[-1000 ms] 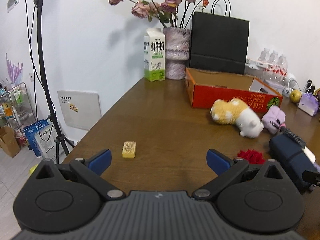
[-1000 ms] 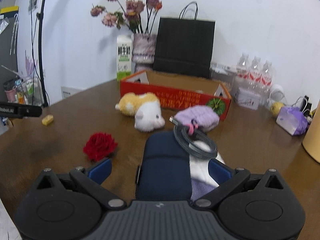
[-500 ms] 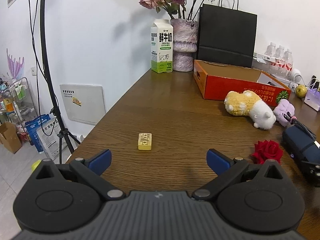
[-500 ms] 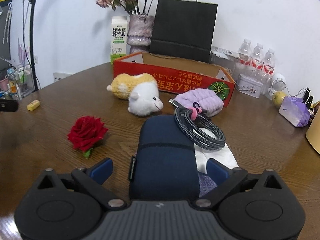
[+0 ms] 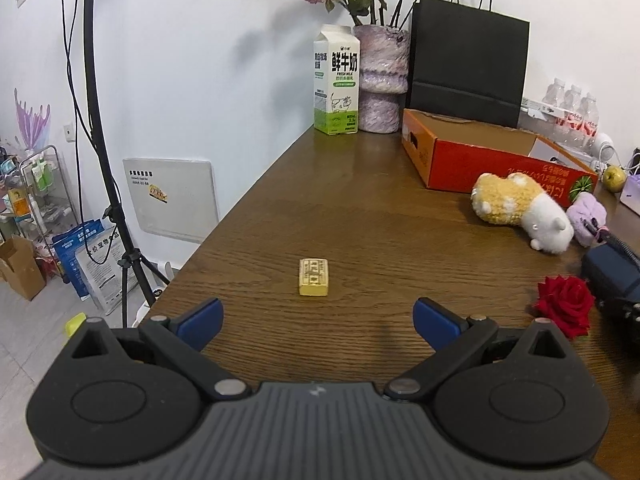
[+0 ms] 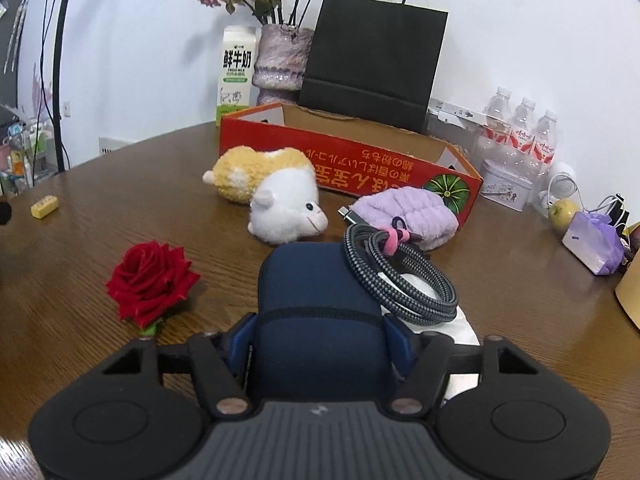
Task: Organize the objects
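Observation:
My right gripper (image 6: 320,344) is shut on the near end of a navy blue pouch (image 6: 316,300) lying on the brown table. A coiled grey cable (image 6: 400,276) rests on the pouch's far right corner. A red rose (image 6: 150,280) lies left of it. A yellow-and-white plush toy (image 6: 272,192) and a purple cloth (image 6: 404,210) lie in front of an open red cardboard box (image 6: 352,164). My left gripper (image 5: 316,320) is open just short of a small yellow block (image 5: 314,277). The rose (image 5: 566,304) and pouch (image 5: 612,276) show at its right.
A milk carton (image 5: 336,84), a vase of dried flowers (image 5: 380,84) and a black paper bag (image 5: 468,68) stand at the table's back. Water bottles (image 6: 520,132), a tin (image 6: 506,190), an apple (image 6: 562,214) and a purple packet (image 6: 596,242) sit at right. The table's left edge (image 5: 240,204) drops to the floor.
My right gripper has closed its jaws onto the navy pouch. My left gripper has moved closer to the yellow block and stays open.

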`<state>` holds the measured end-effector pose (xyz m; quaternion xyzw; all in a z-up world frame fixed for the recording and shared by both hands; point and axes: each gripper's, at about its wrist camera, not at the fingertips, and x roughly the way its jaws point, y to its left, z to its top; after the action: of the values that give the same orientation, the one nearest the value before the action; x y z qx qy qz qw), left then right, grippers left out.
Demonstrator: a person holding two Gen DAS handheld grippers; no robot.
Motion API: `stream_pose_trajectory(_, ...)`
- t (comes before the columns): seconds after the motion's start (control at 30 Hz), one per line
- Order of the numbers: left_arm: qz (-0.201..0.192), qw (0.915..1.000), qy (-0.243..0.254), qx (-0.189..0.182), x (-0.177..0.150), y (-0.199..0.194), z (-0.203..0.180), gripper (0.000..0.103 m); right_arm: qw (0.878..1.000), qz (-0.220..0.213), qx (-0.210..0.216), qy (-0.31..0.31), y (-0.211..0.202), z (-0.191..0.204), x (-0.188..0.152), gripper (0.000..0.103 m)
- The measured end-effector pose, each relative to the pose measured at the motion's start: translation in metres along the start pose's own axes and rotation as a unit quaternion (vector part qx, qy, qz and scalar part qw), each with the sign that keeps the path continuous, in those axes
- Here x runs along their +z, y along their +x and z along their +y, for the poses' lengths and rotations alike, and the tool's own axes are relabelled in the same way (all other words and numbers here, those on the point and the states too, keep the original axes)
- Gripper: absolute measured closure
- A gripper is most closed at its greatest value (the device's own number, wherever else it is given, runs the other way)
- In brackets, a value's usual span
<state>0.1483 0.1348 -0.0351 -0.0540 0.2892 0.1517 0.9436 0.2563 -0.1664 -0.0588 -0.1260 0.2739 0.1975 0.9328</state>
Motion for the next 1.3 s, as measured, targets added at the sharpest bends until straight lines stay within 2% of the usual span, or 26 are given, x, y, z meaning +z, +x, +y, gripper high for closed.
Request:
stream_pose_trajectory(0.47, 0.022, 0.9991, -0.002, 0.035, 0.020, 0.055, 0.009, 0.000, 0.998, -0.035, 0.002, 0.047, -0.010, -0.011, -0.001, 0.041)
stream_pose_trajectory(0.53, 0.027, 0.9987, -0.004, 0.042, 0.021, 0.063, 0.008, 0.004, 0.998, -0.033, 0.001, 0.047, -0.009, -0.012, -0.001, 0.041)
stream_pose_trajectory(0.67, 0.037, 0.9987, -0.007, 0.035, 0.020, 0.072, 0.008, 0.025, 0.998, -0.029, 0.001, 0.052, -0.008, -0.012, -0.001, 0.041)
stream_pose_trajectory(0.73, 0.033, 0.9990, -0.008, 0.030, 0.019, 0.072, 0.008, 0.030, 0.998, -0.027, 0.001, 0.054, -0.007, -0.012, 0.000, 0.041)
stream_pose_trajectory(0.77, 0.030, 0.9991, -0.009, 0.028, 0.019, 0.072, 0.008, 0.036, 0.998, -0.027, 0.001, 0.054, -0.007, -0.012, 0.000, 0.041)
stream_pose_trajectory(0.83, 0.025, 0.9994, -0.008, 0.023, 0.019, 0.071, 0.007, 0.051, 0.998, -0.023, 0.002, 0.054, -0.005, -0.012, 0.000, 0.041)
stream_pose_trajectory(0.9, 0.021, 0.9996, -0.006, 0.016, 0.019, 0.070, 0.006, 0.079, 0.998, -0.021, 0.001, 0.055, -0.005, -0.012, 0.000, 0.041)
stream_pose_trajectory(1.07, 0.019, 0.9997, -0.013, 0.005, 0.019, 0.069, 0.006, 0.081, 0.998, -0.022, -0.001, 0.055, -0.004, -0.012, 0.000, 0.041)
stream_pose_trajectory(1.3, 0.004, 0.9998, -0.014, 0.014, 0.017, 0.056, -0.004, 0.081, 0.998, -0.025, -0.003, 0.054, -0.005, -0.012, 0.000, 0.041)
